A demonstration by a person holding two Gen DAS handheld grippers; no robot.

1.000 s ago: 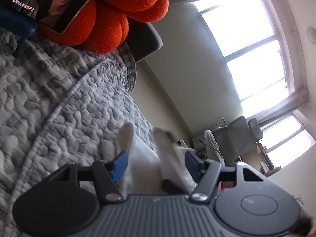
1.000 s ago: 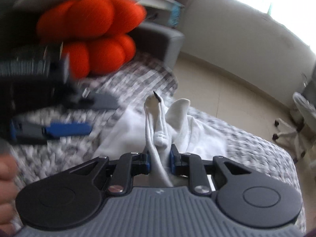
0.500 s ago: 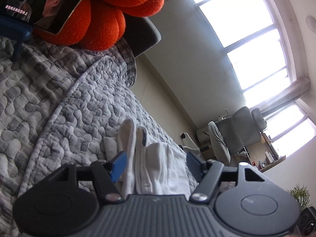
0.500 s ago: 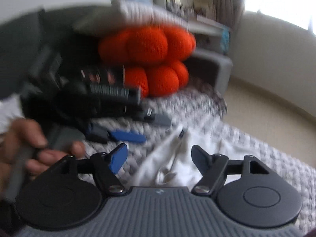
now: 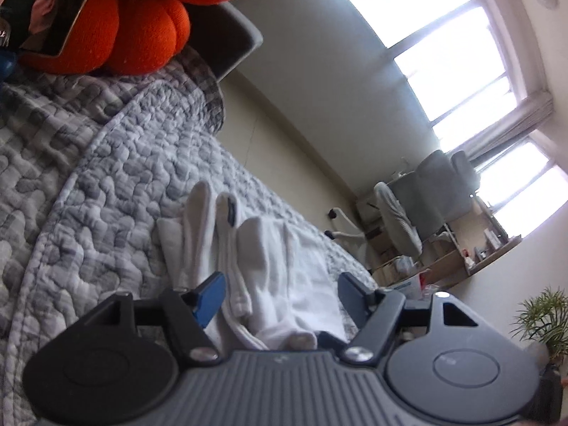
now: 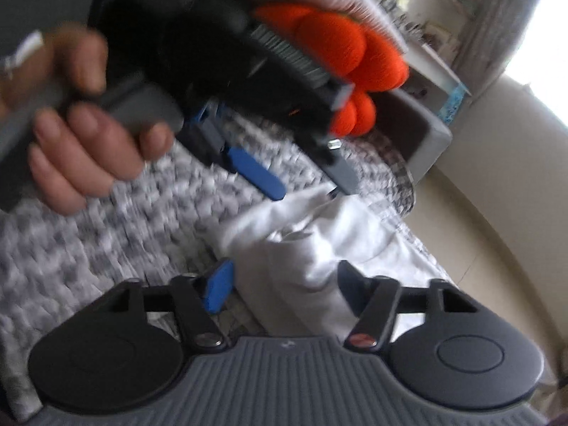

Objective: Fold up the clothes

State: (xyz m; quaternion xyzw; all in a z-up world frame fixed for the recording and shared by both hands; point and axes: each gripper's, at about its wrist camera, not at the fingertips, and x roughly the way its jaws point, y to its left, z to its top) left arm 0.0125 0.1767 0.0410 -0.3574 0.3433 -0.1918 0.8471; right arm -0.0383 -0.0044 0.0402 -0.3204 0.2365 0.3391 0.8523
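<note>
A white garment (image 5: 284,266) lies bunched in long ridges on the grey quilted bedspread (image 5: 117,191). My left gripper (image 5: 280,294) hovers low over its near end. Its jaws are opening, and the cloth lies loose between the blue pads (image 5: 211,298) without being pinched. In the blurred right wrist view, my right gripper (image 6: 284,291) stands over the white garment (image 6: 312,248). Its jaws are closing with a fold of cloth between them, and the pads do not press on it. A person's hand (image 6: 85,142) holds the left gripper (image 6: 301,181) just beyond, its tips at the cloth's far edge.
An orange knotted cushion (image 5: 142,28) and a phone (image 5: 46,17) playing a video sit at the head of the bed, against a grey headboard (image 5: 227,42). The bed's edge drops to bare floor (image 5: 284,142). An office chair (image 5: 401,220), a desk and windows (image 5: 443,53) lie beyond.
My right gripper let go of the bunched white cloth, swung left and rolled. The left gripper's jaws widened and the cloth settled flatter on the quilt.
</note>
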